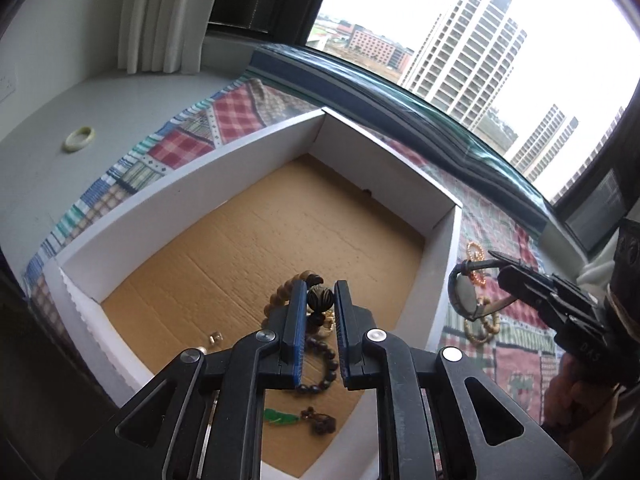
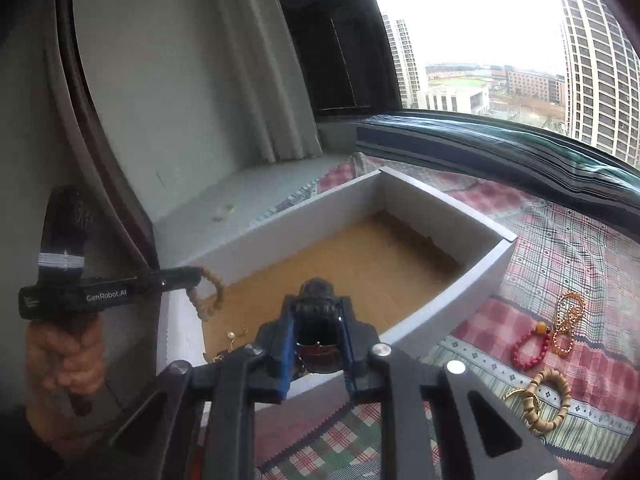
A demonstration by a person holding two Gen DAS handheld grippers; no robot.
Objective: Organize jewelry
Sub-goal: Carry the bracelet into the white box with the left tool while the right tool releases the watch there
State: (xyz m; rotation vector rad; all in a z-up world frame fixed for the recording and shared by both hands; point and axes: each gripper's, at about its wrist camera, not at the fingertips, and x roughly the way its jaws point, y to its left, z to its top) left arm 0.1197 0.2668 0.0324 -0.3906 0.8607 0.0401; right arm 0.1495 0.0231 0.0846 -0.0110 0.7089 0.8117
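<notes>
A white box (image 1: 180, 196) with a cardboard floor stands on a patchwork cloth. My left gripper (image 1: 320, 300) is over the box's near part, shut on a wooden bead bracelet (image 1: 292, 284) with a dark carved bead; in the right wrist view the beads (image 2: 208, 292) hang from its tip. My right gripper (image 2: 316, 312) is shut on a wristwatch (image 2: 318, 344) and holds it above the box's near wall (image 2: 440, 320). The left wrist view shows the watch (image 1: 466, 294) just outside the box's right wall. Dark beads (image 1: 324, 364), a green pendant (image 1: 280, 416) and small pieces lie in the box.
On the cloth right of the box lie a red bead bracelet (image 2: 530, 350), gold chains (image 2: 568, 320) and tan bangles (image 2: 548, 400). A pale green bangle (image 1: 80, 139) lies on the white sill at left. The window (image 2: 480, 40) and its dark frame run behind the box.
</notes>
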